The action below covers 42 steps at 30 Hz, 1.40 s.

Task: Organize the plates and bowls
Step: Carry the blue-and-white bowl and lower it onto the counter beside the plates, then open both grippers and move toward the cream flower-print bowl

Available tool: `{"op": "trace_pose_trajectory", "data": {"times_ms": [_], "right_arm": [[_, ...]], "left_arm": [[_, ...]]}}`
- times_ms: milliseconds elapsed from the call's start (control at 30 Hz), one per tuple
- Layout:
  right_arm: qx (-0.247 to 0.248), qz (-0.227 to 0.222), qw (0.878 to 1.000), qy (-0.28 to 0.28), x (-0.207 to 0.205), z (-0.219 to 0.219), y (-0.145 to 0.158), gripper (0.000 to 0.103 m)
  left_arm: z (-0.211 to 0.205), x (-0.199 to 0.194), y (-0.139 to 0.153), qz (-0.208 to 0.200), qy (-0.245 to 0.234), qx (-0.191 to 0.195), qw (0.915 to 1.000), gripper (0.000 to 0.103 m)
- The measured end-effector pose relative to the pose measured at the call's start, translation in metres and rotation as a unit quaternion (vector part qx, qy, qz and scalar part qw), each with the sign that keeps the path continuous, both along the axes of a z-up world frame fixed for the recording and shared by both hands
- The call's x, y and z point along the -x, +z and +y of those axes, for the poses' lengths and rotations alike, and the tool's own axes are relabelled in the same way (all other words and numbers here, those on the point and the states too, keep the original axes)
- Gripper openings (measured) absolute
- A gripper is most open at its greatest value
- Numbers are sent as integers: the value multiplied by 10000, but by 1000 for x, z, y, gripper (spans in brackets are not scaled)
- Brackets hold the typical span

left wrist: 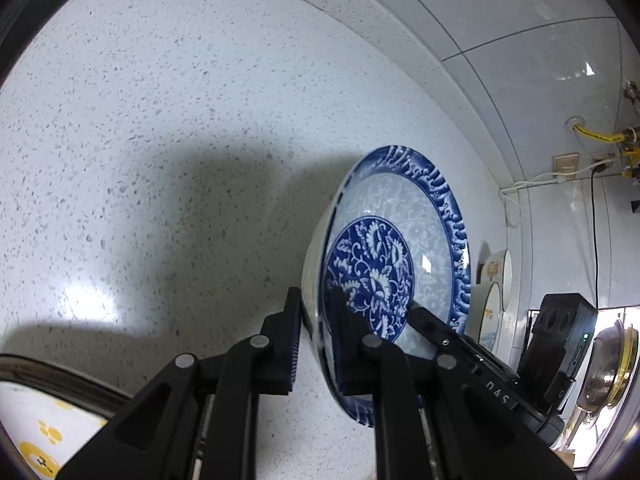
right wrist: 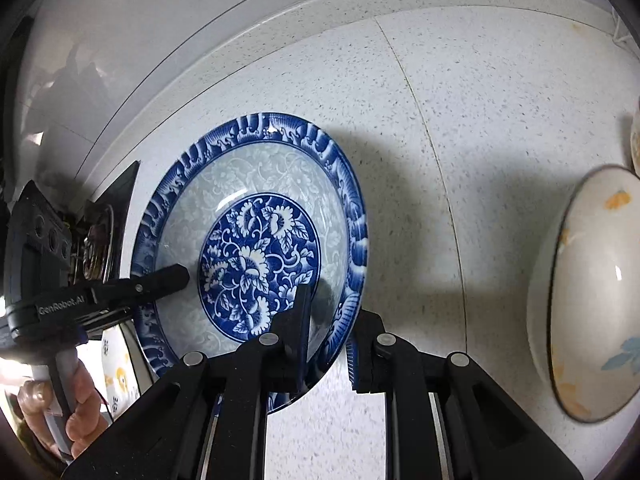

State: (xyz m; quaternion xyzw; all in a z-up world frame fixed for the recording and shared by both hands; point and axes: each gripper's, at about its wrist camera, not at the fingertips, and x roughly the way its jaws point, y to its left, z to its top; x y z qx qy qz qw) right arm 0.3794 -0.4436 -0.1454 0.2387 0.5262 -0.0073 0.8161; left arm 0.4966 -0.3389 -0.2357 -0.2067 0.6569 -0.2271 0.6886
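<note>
The blue-and-white bowl (right wrist: 256,248) was held up off the speckled counter (right wrist: 460,120), near the counter's back edge by the tiled wall (right wrist: 140,20). Two grippers held it, one on each side of its rim.

On the left, the left gripper (left wrist: 318,320) was squeezed tight on the rim. One finger pressed the white outside of the bowl and the other pressed the inside, next to the blue flowers. A person's hand (right wrist: 76,404) held that gripper's handle by the left edge of the right wrist view.

In the middle, the bowl was tilted, so its flowery inside faced the cameras. Two grips were probably used because the bowl looked big, heavy and slippery.

On the right, the right gripper (right wrist: 330,328) was also pinched on the rim, with one finger inside the bowl and one outside under the blue border.

Farther right, a cream bowl with yellow and blue flowers (right wrist: 592,292) sat on the counter, well apart from the blue bowl. My guess is that the blue bowl was meant to be stacked with the other dishes.
</note>
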Motion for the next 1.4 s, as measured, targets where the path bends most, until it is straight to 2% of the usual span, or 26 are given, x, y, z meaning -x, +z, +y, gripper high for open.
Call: {"op": "trace_pose_trajectory", "data": {"times_ms": [100,300,367,433,567,700,833,933,1033,1067,1167,1233,1267,1300,1400], "right_arm": [[-9,-1,10000,76,-9,13,-6,15],[-150,16,9997,212,-11,8,-19,14],[-194,-30,9995,242,1,-6,-19,14],[-156,-49,9995,285,3,-8,-19,14],[-4,-138,9994,329,8,-10,-13,14],[86,-321,9990,301,17,-15,3,14],[250,-570,9978,246,32,-17,24,14],[219,-815,9963,191,47,-22,39,14],[114,-1077,9941,115,68,-29,53,15],[79,-1157,9932,69,75,-32,57,17],[-61,-1374,9904,-106,100,-42,67,35],[-144,-1557,9873,-282,119,-50,75,47],[-152,-1619,9861,-348,126,-52,78,49],[-158,-1696,9844,-433,137,-57,81,55],[-181,-1918,9789,-684,165,-67,88,69]], "left_arm": [[1,-2,-10,73,28,-25,10000,12],[-3,-3,-14,21,36,-163,9999,11],[-4,-4,-14,3,84,-155,9998,11],[2,-3,-9,-144,159,-308,9993,11],[7,-2,-1,-310,221,-380,9985,13],[6,6,11,-589,179,-595,9963,14],[10,16,34,-1085,203,-746,9911,14],[20,25,56,-1490,353,-754,9853,14],[25,36,74,-1687,375,-849,9813,14],[27,39,79,-1722,339,-836,9809,14],[33,49,91,-1688,193,-529,9840,14],[34,61,99,-1765,200,-495,9828,16],[36,65,103,-1831,209,-550,9813,30],[37,69,108,-1916,223,-626,9792,49],[41,83,126,-2226,246,-731,9719,75]]}}
